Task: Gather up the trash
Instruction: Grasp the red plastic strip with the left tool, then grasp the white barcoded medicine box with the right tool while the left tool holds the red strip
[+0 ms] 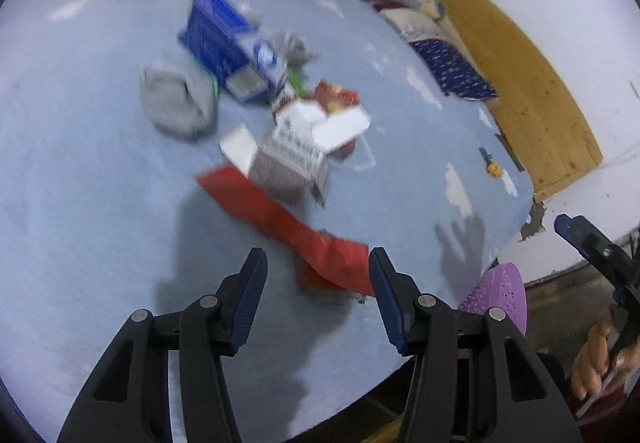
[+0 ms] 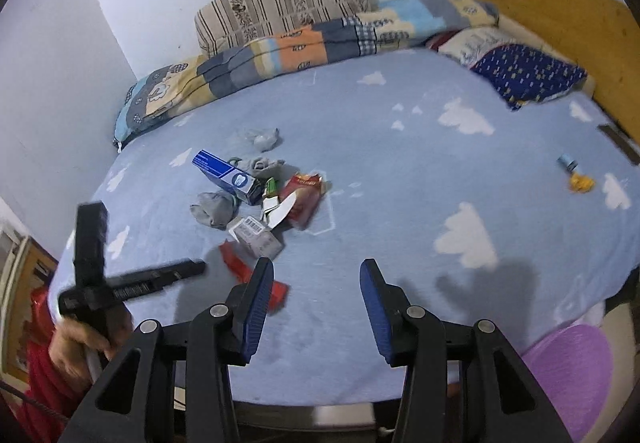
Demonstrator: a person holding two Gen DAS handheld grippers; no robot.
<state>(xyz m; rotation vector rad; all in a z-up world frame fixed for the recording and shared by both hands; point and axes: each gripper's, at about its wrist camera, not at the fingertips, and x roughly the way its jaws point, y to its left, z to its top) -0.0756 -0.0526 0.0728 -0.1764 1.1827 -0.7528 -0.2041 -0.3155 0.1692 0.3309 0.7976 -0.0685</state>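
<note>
Left gripper (image 1: 318, 283) spread above red wrapper (image 1: 280, 219) — right gripper (image 2: 316, 291) spread, holding nothing.

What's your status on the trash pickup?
Left gripper jaws open, right gripper jaws open. Red wrapper nearest, untouched on bed. Nothing blocking.

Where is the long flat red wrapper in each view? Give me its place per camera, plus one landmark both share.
Left wrist view: the long flat red wrapper runs diagonally from centre down to between the open left gripper fingers.
Right wrist view: it lies lower left of centre, partly hidden behind the open right gripper.
Shared landmark: the blue toothpaste box.
</note>
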